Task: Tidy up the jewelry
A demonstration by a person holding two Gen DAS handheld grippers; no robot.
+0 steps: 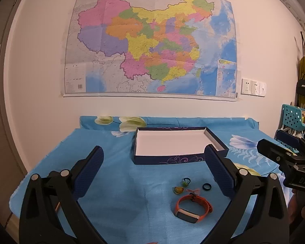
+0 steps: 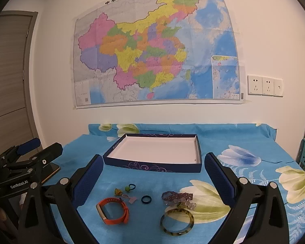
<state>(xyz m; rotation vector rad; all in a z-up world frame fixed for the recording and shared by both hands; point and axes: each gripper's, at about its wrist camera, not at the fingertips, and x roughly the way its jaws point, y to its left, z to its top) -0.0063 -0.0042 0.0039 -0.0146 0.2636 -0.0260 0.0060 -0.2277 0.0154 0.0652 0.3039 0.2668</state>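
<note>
A shallow navy box (image 1: 217,140) (image 2: 152,165) with a white inside lies on the blue floral cloth, with nothing in it. In front of it lie an orange-strapped watch (image 1: 193,207) (image 2: 113,210), a dark blue ring (image 1: 207,186) (image 2: 146,199), two small green-yellow trinkets (image 1: 178,189) (image 2: 118,191), a purple bead bracelet (image 2: 177,196) and a mottled green bangle (image 2: 177,221). My left gripper (image 1: 152,158) is open above the table's left part. My right gripper (image 2: 153,164) is open over the jewelry. Neither holds anything.
A large map (image 1: 152,40) hangs on the wall behind the table, with wall sockets (image 2: 265,85) to its right. A teal perforated basket (image 1: 292,118) stands at the right edge. The right gripper's body (image 1: 290,162) shows in the left wrist view.
</note>
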